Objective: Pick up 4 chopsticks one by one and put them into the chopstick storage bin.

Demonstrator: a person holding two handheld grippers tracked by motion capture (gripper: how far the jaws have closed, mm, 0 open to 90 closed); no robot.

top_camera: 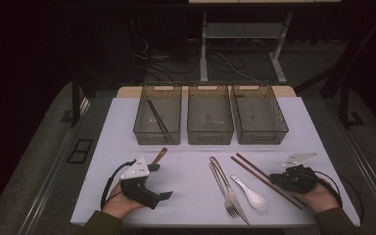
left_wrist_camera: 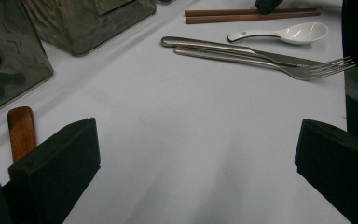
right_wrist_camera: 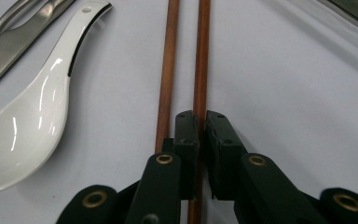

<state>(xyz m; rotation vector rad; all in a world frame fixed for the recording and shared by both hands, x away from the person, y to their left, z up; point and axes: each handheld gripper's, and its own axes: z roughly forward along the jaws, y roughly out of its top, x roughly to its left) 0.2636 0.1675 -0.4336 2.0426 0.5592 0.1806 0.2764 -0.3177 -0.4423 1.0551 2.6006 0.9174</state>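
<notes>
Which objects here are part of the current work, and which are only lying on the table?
In the work:
- right hand-held gripper, shut on one brown chopstick
- second chopstick beside it

Lying about:
- white spoon
- fork
- knife

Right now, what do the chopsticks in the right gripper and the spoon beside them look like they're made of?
Chopsticks: likely wood with a smooth reddish-brown finish, matte with little glare; the right gripper is shut on one of them. Spoon: probably glazed white ceramic, given its bright glossy reflections, though hard plastic is possible.
</notes>
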